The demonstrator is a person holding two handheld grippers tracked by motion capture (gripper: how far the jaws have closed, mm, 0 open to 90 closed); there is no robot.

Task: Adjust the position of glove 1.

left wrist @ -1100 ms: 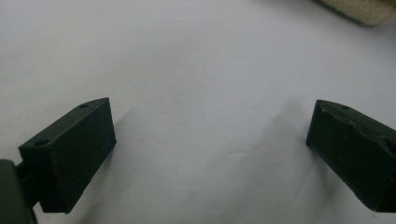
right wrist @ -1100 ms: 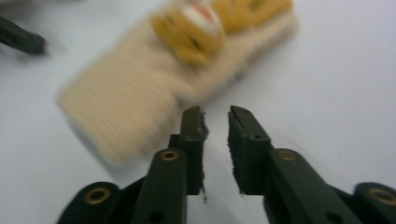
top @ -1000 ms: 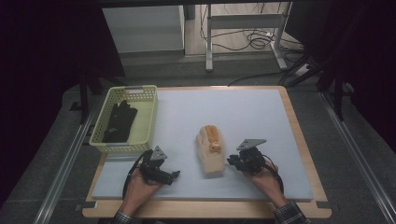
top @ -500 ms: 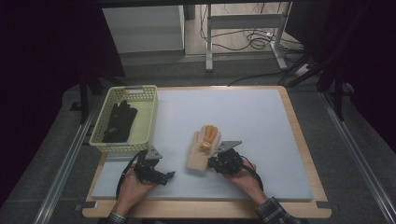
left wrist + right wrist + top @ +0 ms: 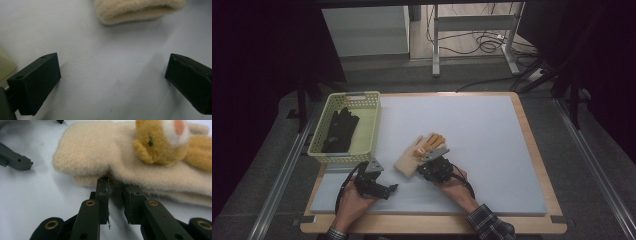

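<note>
A cream fleece glove (image 5: 414,157) with an orange bear face lies flat beside a yellow basket (image 5: 368,131). The right gripper (image 5: 115,186) is nearly clenched, its tips at the glove's edge, nothing between them; the left gripper (image 5: 111,75) is spread wide.

glove (image 5: 418,156) dragged left — right gripper (image 5: 115,188) along

In the right gripper view, the cream glove (image 5: 105,157) runs off the right edge, and the edge of it lying just ahead of the right gripper (image 5: 115,185) is in shadow, so contact between the fingers (image 5: 103,195) and the fabric cannot be determined. In the left gripper view, the same glove is cut off by the top edge, with only its cuff in frame. In the high view, the dark item (image 5: 341,129) in the yellow basket (image 5: 371,125) is too small to identify.
</note>
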